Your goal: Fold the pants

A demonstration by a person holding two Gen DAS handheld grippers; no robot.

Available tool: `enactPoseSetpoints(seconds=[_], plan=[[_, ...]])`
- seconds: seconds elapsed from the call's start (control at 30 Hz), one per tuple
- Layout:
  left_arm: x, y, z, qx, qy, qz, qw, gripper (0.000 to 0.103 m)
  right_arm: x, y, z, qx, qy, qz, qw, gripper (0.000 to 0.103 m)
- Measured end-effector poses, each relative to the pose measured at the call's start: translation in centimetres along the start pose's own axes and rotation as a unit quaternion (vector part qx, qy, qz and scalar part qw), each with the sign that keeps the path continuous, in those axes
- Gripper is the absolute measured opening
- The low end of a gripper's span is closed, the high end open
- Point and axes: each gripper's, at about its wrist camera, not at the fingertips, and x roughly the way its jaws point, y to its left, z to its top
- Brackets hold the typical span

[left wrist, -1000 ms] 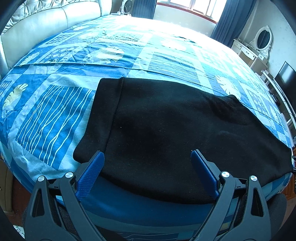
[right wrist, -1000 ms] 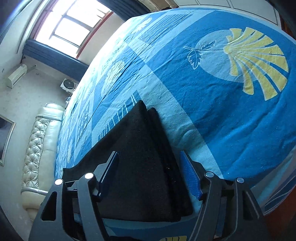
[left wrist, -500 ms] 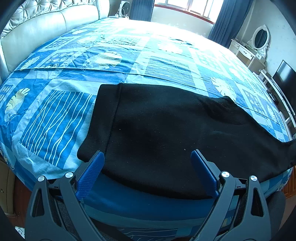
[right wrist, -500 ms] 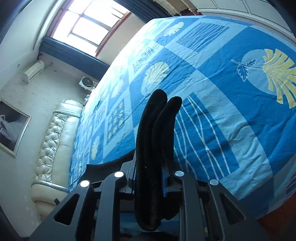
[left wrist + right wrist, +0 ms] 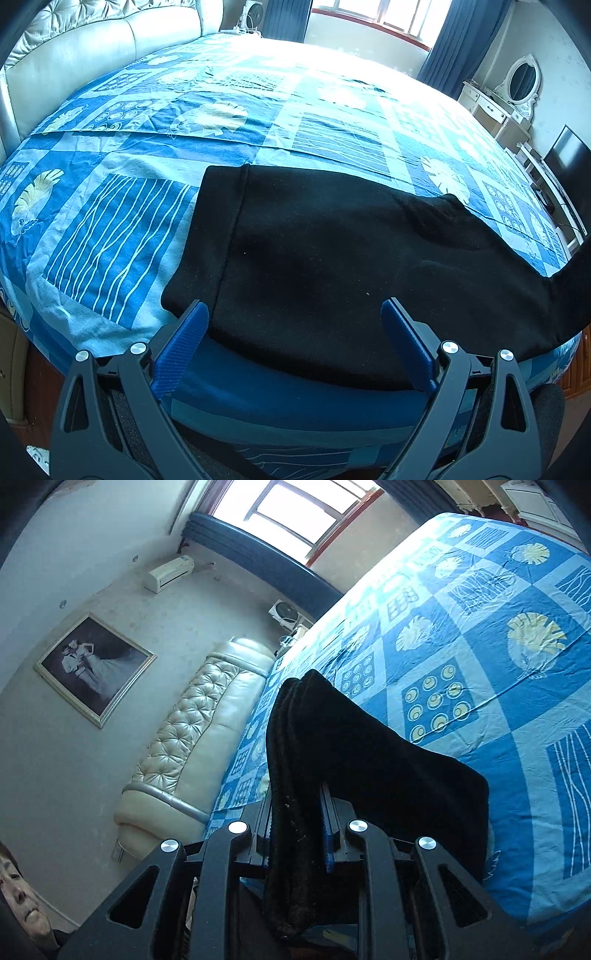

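Observation:
Black pants point(image 5: 332, 266) lie across the near side of a bed with a blue patterned sheet point(image 5: 110, 221), waistband end at the left. The leg end rises off the bed at the right edge of the left wrist view. My left gripper point(image 5: 295, 328) hovers open just before the near edge of the pants, its blue pads apart with nothing clamped. In the right wrist view my right gripper point(image 5: 295, 834) is shut on the bunched leg end of the pants point(image 5: 332, 746), which stands up between the fingers and drapes down to the bed.
A padded cream headboard point(image 5: 92, 51) runs along the left. A window with blue curtains point(image 5: 369, 18) lies beyond the bed. A white dressing table with mirror point(image 5: 513, 96) and a dark screen point(image 5: 565, 155) stand at the right. A person's head point(image 5: 18, 901) shows at the lower left.
My right gripper closed on the leg end of the pants and lifted it high off the bed, rolling as it rose. The left gripper stayed open and almost still.

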Motion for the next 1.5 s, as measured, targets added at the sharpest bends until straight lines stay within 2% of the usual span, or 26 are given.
enactPoseSetpoints(seconds=[0.1,0.27,0.4,0.5,0.8,0.9,0.97,1.0,1.13,1.27,1.33,1.4,1.5], plan=[[-0.3,-0.6,0.1,0.011,-0.006,-0.001,0.9999,0.094,5.1,1.3,-1.2,-0.020,0.040,-0.014,0.999,0.020],[-0.5,-1.2,0.1,0.019,-0.008,-0.006,0.9998,0.094,12.7,1.8,-4.2,-0.050,0.097,-0.088,0.990,0.020],[-0.4,-1.5,0.0,0.018,-0.003,-0.009,0.9998,0.094,17.1,1.5,-6.9,-0.079,0.136,-0.146,0.977,0.020],[-0.3,-1.6,-0.1,0.020,-0.002,-0.011,0.9997,0.094,19.5,1.3,-8.7,-0.104,0.158,-0.184,0.965,0.020],[-0.1,-2.3,-0.5,0.032,0.002,-0.012,0.9994,0.094,23.3,0.6,-11.7,-0.119,0.180,-0.235,0.948,0.020],[0.0,-2.3,-0.5,0.032,0.002,-0.013,0.9994,0.094,23.7,0.2,-12.2,-0.106,0.180,-0.232,0.950,0.026],[0.0,-2.3,-0.5,0.031,0.004,-0.013,0.9994,0.094,23.6,0.1,-12.3,-0.089,0.178,-0.212,0.957,0.039],[0.1,-2.3,-0.6,0.030,0.005,-0.013,0.9994,0.094,23.6,0.1,-12.4,-0.081,0.178,-0.201,0.960,0.042],[0.3,-2.2,-0.7,0.029,0.009,-0.014,0.9995,0.094,23.8,0.6,-13.2,-0.073,0.186,-0.173,0.964,0.044],[0.5,-2.4,-0.9,0.031,0.012,-0.014,0.9993,0.094,24.2,0.9,-14.1,-0.079,0.190,-0.154,0.966,0.057],[0.6,-2.4,-0.9,0.033,0.013,-0.014,0.9993,0.094,23.8,0.8,-13.9,-0.072,0.185,-0.139,0.970,0.057],[0.6,-2.4,-1.0,0.035,0.013,-0.014,0.9992,0.094,22.7,0.9,-13.1,-0.059,0.174,-0.098,0.978,0.057],[0.5,-2.5,-1.1,0.038,0.010,-0.014,0.9991,0.094,19.5,1.3,-10.8,-0.061,0.139,-0.058,0.987,0.057]])
